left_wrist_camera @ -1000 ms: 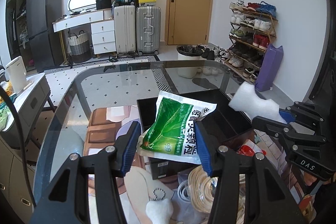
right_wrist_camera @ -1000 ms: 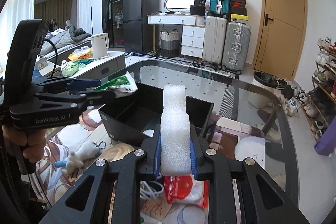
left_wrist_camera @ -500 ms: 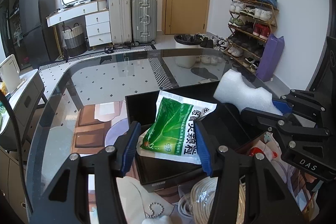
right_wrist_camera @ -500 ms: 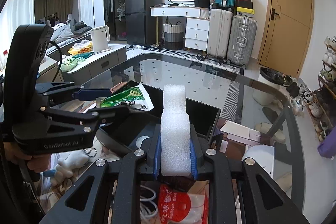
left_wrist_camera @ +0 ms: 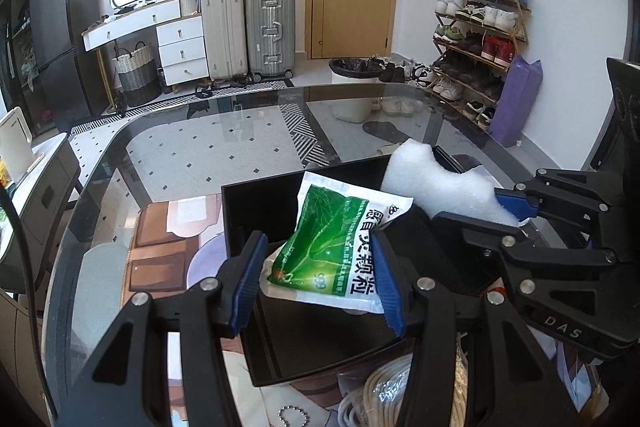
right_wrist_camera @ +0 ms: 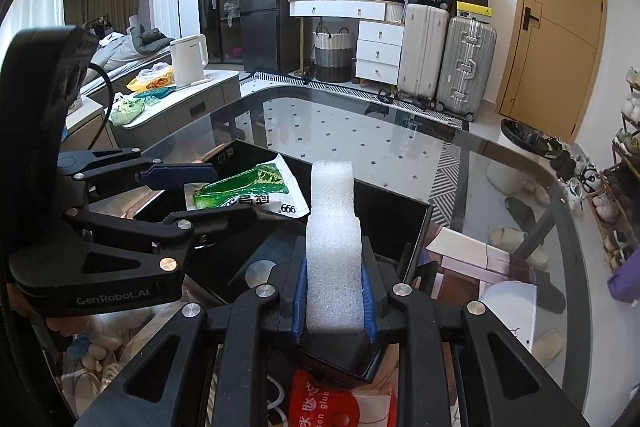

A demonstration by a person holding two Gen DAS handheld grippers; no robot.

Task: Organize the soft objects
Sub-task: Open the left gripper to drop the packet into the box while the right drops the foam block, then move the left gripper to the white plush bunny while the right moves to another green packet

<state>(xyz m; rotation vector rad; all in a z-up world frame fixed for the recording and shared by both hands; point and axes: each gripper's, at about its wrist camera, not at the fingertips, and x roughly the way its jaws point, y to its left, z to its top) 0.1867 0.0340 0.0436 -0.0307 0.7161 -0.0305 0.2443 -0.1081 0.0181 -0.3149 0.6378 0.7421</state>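
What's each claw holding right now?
Left claw: shut on green medicine packet.
Right claw: shut on white foam block.

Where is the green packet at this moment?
In the left wrist view, the green packet sits centre frame, clamped in the left hand-held gripper above the black box, left of the white foam block.

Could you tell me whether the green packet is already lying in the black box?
Not yet: the green packet hangs above the black box, clamped by the left gripper.
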